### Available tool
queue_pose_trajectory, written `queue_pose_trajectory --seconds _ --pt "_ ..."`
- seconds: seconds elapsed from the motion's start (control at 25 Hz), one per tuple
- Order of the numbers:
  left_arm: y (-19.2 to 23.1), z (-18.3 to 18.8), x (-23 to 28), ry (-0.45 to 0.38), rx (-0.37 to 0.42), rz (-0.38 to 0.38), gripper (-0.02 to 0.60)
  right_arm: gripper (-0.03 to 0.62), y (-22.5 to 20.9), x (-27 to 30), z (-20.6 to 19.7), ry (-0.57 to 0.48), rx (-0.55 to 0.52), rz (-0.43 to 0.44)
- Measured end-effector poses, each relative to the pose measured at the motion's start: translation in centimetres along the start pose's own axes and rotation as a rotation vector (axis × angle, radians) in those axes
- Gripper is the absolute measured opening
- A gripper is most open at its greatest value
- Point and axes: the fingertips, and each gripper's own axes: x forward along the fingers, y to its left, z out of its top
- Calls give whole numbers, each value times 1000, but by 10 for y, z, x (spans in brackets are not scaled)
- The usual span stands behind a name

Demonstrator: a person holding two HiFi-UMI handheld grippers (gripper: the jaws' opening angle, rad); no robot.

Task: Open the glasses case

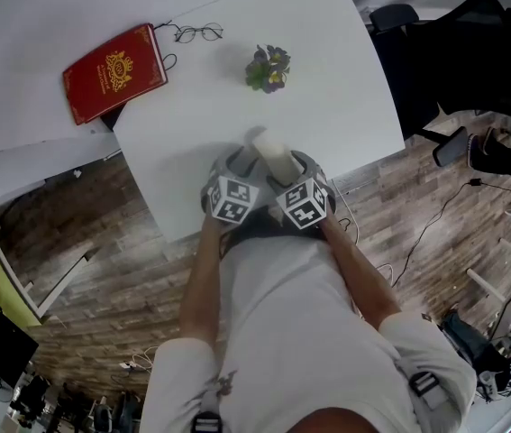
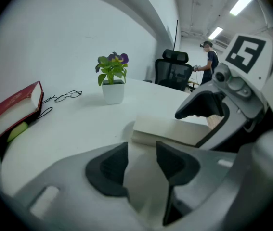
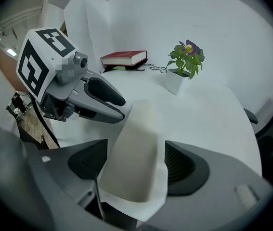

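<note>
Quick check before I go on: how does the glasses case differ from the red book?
The glasses case is plain cream-white; the red book bears gold ornament. The glasses case sits at the near edge of the table, the red book at its far left corner. Both are oblong.

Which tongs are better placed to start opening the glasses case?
Right, probably. The right tongs stand open around the cream rectangular glasses case, pads not pressing, free to take its lid. The left tongs are shut on it, steadying it.
</note>
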Motion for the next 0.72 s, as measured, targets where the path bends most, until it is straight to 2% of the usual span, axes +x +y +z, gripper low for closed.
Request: queue_pose_trajectory --seconds 0.52,0.72 --pt "-2 0 6 7 15 -15 186 371 0 14 -4 34 -4 -5" --pt "-1 2 8 8 24 -20 186 356 1 15 -5 29 18 12"
